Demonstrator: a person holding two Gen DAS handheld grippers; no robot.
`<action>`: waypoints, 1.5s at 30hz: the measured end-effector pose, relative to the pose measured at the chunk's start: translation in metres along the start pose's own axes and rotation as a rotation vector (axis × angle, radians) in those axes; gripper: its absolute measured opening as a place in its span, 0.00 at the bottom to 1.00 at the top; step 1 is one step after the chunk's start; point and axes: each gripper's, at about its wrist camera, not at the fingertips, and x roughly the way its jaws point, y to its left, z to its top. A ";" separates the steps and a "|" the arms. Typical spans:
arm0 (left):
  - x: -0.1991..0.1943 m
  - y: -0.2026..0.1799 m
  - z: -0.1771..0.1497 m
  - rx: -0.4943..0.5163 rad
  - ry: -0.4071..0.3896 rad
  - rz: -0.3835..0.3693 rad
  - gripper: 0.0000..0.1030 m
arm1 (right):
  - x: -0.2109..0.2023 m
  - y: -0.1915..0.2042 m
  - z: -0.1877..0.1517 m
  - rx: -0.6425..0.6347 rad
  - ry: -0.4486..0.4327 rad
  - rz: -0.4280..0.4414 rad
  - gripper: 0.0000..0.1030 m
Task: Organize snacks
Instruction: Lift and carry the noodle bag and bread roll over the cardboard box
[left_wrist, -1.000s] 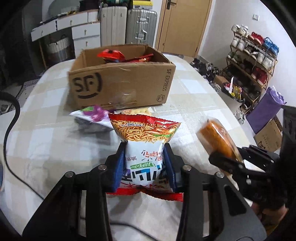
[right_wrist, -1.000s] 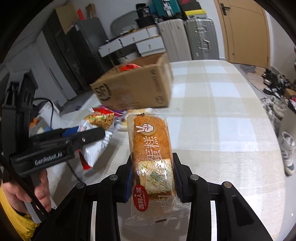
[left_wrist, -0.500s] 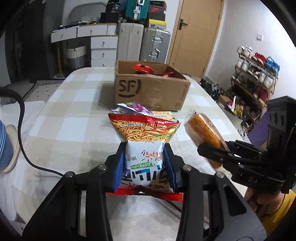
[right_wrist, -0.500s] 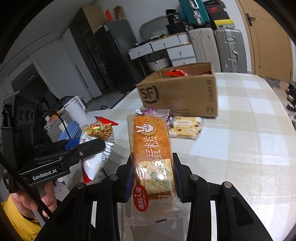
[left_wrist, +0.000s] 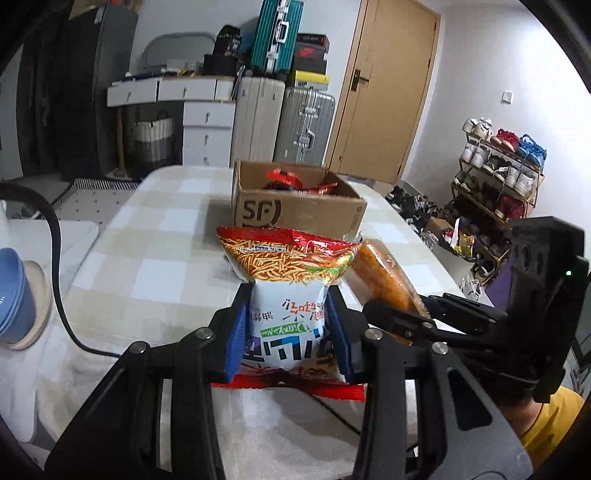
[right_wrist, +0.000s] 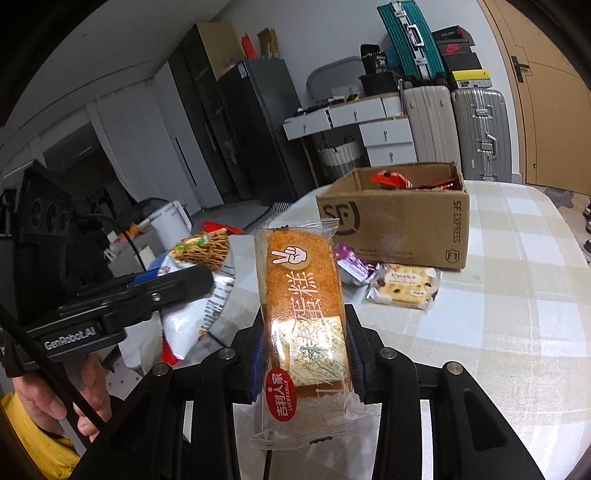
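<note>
My left gripper (left_wrist: 288, 332) is shut on a red and white noodle snack bag (left_wrist: 288, 288), held upright above the table. My right gripper (right_wrist: 304, 354) is shut on a wrapped orange cake (right_wrist: 301, 295), also lifted off the table. The two grippers hang side by side, each showing in the other's view: the cake (left_wrist: 384, 273) to the right, the noodle bag (right_wrist: 201, 280) to the left. Farther back on the table stands an open cardboard box (left_wrist: 295, 210) (right_wrist: 399, 225) with red packets inside. A cookie packet (right_wrist: 402, 290) and a purple packet (right_wrist: 351, 262) lie in front of the box.
The table (left_wrist: 155, 251) has a beige checked cloth. A black cable (left_wrist: 55, 266) crosses its left side near stacked blue bowls (left_wrist: 14, 295). A shoe rack (left_wrist: 498, 177) stands to the right, with suitcases (left_wrist: 280, 122), drawers and a door behind. A person's hand (right_wrist: 55, 391) holds the left gripper.
Both grippers have pulled back from the box and risen, each still holding its snack. The box now looks smaller and farther away, and more of the room shows.
</note>
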 end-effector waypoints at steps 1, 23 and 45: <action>-0.007 -0.001 -0.002 -0.001 -0.009 0.008 0.36 | -0.003 0.002 0.000 -0.006 -0.005 -0.002 0.36; -0.134 -0.049 -0.062 -0.035 -0.065 0.034 0.36 | -0.062 0.030 -0.030 0.036 -0.070 0.013 0.36; 0.074 0.016 0.103 -0.108 -0.032 0.002 0.36 | -0.004 -0.032 0.081 0.069 -0.082 -0.144 0.35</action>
